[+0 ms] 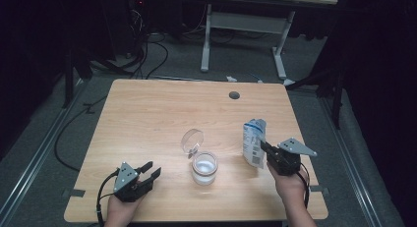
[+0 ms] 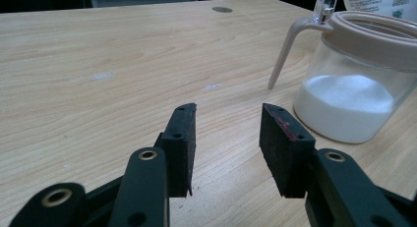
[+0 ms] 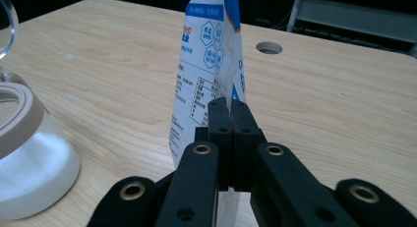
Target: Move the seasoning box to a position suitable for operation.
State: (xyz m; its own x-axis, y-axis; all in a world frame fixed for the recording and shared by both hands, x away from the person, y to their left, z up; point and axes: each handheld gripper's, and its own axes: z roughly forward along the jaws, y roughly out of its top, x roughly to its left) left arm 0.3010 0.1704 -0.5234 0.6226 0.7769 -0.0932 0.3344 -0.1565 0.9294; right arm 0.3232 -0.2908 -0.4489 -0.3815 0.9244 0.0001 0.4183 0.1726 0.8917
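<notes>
Resting low on the table [image 1: 147, 119], the left gripper [image 1: 150, 171] is standing with its jaws partly apart and nothing between the pads [image 2: 183, 138], only bare wood showing in the gap; the glass jar [image 1: 204, 167] of white powder is sitting ahead and to the right of those jaws, unsupported, with its hinged lid [image 1: 192, 140] tipped back. Being unheld, the jar is liable to slide or tip should the bag knock its rim. Further right, the right gripper [image 1: 264, 147] is pinching the bag [image 1: 254, 141] with its jaws pressed together on the thin film, the white-and-blue bag rising upright above them. Gripped at one narrow spot, the bag is at risk of slipping, folding or swinging, and its contents are likely to be spilling beside the jar's mouth if tilted carelessly.
</notes>
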